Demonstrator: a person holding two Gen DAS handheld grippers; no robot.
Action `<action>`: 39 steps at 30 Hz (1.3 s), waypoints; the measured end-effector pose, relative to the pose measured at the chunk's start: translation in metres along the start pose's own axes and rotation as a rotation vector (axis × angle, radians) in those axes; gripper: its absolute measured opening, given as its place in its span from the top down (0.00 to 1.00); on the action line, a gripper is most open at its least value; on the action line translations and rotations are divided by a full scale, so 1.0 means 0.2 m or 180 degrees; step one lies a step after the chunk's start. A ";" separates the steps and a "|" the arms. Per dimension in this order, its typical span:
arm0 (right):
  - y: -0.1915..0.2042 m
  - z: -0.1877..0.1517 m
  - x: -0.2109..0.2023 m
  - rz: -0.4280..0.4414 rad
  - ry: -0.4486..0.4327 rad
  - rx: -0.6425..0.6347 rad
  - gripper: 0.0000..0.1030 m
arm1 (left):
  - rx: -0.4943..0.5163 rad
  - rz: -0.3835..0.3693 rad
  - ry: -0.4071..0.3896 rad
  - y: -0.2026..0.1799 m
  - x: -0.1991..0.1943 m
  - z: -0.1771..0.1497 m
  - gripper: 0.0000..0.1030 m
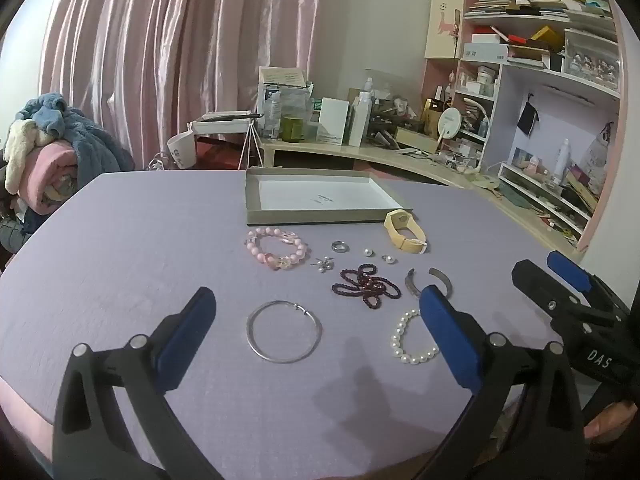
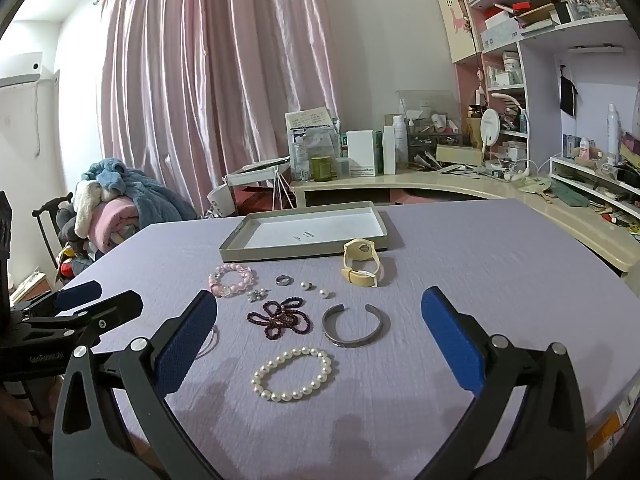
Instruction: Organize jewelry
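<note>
Jewelry lies spread on a lilac table (image 1: 120, 272). Nearest my open left gripper (image 1: 316, 304) is a thin silver bangle (image 1: 284, 331). A white pearl bracelet (image 2: 292, 374) lies just ahead of my open right gripper (image 2: 320, 308). Behind them are a dark red bead strand (image 2: 280, 319), a grey open cuff (image 2: 355, 326), a pink bead bracelet (image 1: 277, 249), a small ring (image 1: 340, 246), pearl studs (image 2: 306, 285) and a cream watch band (image 2: 360, 266). A shallow grey box tray (image 1: 320, 216) with a white floor stands at the back. Neither gripper holds anything.
A pile of blankets (image 1: 48, 152) sits on a chair at the left. A cluttered desk (image 2: 460, 180) and shelves (image 1: 540, 80) run along the back and right. Pink curtains (image 2: 208, 80) hang behind. Each gripper shows at the edge of the other's view.
</note>
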State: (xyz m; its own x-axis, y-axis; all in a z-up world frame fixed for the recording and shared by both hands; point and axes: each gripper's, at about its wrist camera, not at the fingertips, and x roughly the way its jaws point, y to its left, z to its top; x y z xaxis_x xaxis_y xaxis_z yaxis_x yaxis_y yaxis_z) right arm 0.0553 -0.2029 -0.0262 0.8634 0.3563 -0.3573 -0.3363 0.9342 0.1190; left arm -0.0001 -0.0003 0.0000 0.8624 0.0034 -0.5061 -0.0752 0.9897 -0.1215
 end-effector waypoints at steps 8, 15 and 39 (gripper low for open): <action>0.01 0.00 0.00 0.0000 0.0004 -0.0004 0.01 | 0.0012 0.0025 0.0001 -0.01 0.00 0.00 0.02; 0.01 0.01 -0.01 -0.0004 0.0001 -0.0013 0.01 | 0.0014 0.0010 0.0003 0.00 0.00 0.00 0.02; 0.01 0.01 -0.01 -0.0014 -0.0003 -0.0016 0.01 | 0.0008 0.0004 0.0003 0.00 0.00 0.00 0.02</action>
State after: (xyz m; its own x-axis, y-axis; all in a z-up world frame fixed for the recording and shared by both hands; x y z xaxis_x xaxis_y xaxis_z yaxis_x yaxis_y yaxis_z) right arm 0.0541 -0.2009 -0.0230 0.8653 0.3521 -0.3569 -0.3342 0.9357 0.1127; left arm 0.0000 -0.0004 0.0000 0.8619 0.0045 -0.5070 -0.0751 0.9901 -0.1188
